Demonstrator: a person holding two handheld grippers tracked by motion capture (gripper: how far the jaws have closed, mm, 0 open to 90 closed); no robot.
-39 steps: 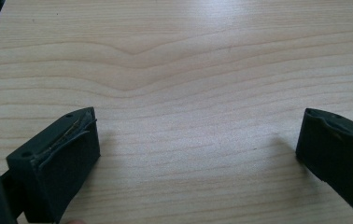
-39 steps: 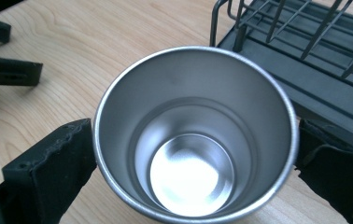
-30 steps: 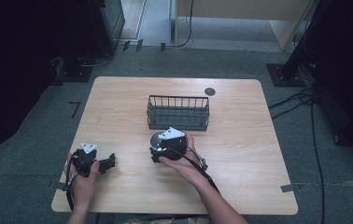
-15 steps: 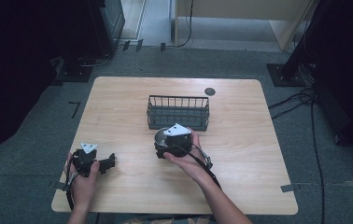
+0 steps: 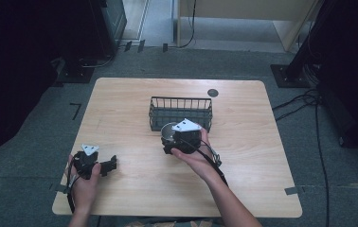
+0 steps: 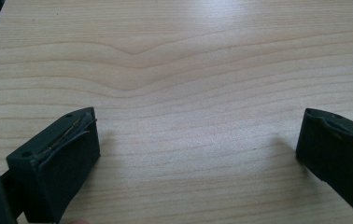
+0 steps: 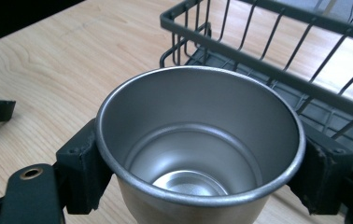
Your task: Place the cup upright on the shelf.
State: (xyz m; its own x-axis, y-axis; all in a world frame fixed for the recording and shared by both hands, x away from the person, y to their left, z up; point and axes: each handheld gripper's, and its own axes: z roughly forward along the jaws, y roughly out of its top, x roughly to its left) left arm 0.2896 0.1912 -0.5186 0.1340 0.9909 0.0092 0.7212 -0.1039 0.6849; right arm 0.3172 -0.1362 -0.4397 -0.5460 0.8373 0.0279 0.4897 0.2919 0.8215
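Note:
A steel cup [image 7: 198, 135] stands upright between the pads of my right gripper [image 7: 202, 165], whose jaws have just been closing on its wall below the rim. In the high view the cup [image 5: 169, 131] and the right gripper [image 5: 171, 137] hang just in front of the black wire basket [image 5: 181, 112], slightly above the table. The basket [image 7: 277, 70] looks empty. My left gripper [image 5: 111, 164] rests near the table's front left, jaws wide apart. In its own view the left gripper [image 6: 198, 154] has nothing but bare wood between its fingers.
The wooden table [image 5: 243, 156] carries a small dark round disc [image 5: 212, 92] near its far edge, behind the basket. Grey carpet with cables surrounds the table, and dark equipment stands at the left and right.
The right hand has lifted the cup off the table and carried it a little right and toward the basket. The left hand has stayed put.

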